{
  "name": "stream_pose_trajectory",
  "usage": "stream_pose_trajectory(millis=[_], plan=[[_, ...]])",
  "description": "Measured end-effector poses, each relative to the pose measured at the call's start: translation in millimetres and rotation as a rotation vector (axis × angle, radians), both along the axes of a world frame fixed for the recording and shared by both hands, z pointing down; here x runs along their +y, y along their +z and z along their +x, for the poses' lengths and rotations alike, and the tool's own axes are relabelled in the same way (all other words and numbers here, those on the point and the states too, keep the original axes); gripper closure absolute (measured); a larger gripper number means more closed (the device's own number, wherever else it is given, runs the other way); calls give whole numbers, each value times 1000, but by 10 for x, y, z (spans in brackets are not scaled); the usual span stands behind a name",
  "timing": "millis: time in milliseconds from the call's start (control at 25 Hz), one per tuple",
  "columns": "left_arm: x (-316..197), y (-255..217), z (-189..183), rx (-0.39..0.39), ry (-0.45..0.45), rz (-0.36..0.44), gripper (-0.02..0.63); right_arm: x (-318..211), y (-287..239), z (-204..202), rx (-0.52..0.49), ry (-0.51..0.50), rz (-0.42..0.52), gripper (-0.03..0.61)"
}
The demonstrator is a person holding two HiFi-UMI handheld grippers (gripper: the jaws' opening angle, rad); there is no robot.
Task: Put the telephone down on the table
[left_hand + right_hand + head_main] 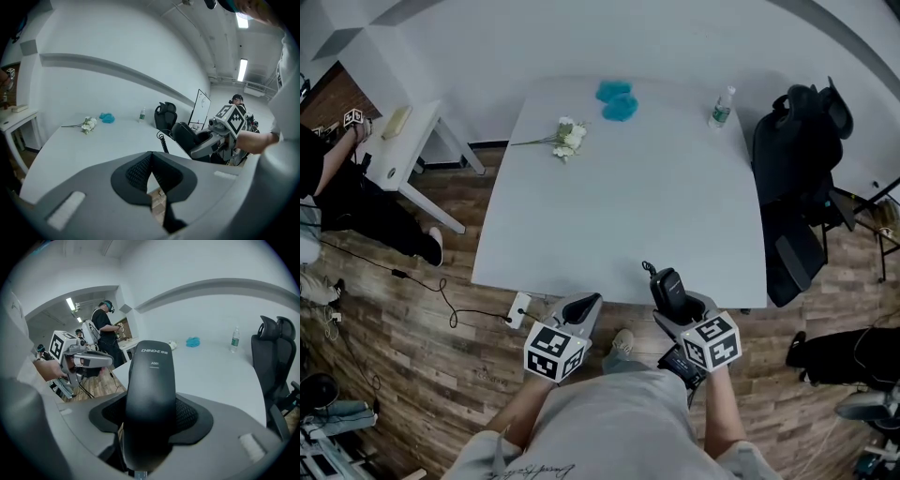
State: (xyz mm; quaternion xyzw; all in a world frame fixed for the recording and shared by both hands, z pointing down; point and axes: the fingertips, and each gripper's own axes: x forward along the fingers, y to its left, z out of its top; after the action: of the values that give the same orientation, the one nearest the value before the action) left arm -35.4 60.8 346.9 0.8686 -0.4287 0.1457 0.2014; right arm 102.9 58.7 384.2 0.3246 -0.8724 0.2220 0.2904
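Telephone (668,289), black, clamped in right hand-held gripper (682,309), lower centre of frame at near worktop (619,206) edge; left hand-held gripper (586,305) alongside, jaws together, empty.

White tabletop (619,216). Along the far edge: a blue fuzzy object (617,101) near the middle, and a clear bottle (721,108) upright toward the far-right corner. White flower sprig (565,139) lies toward the far-left corner. At the near edge, the right gripper (678,302) carries a black telephone (667,287), cord end pointing up. The left gripper (583,307) sits beside it, apart. Black office chair (797,178) stands against the right edge.
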Motion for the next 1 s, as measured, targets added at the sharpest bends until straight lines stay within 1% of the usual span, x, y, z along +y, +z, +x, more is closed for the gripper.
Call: stream_pose_trajectory(millis=[240, 480, 760, 1000], plan=[[-315, -45, 116, -2, -19, 13, 598, -323, -11, 51, 7, -46, 5, 298], [-481, -55, 192, -8, -36, 14, 598, -533, -34, 142, -3, -54, 4, 298], [-553, -76, 180, -17, -45, 9, 598, -624, -24, 134, -11, -63, -7, 298], [-586, -67, 133, -20, -47, -3, 597, -650, -1, 104, -23, -46, -18, 298]])
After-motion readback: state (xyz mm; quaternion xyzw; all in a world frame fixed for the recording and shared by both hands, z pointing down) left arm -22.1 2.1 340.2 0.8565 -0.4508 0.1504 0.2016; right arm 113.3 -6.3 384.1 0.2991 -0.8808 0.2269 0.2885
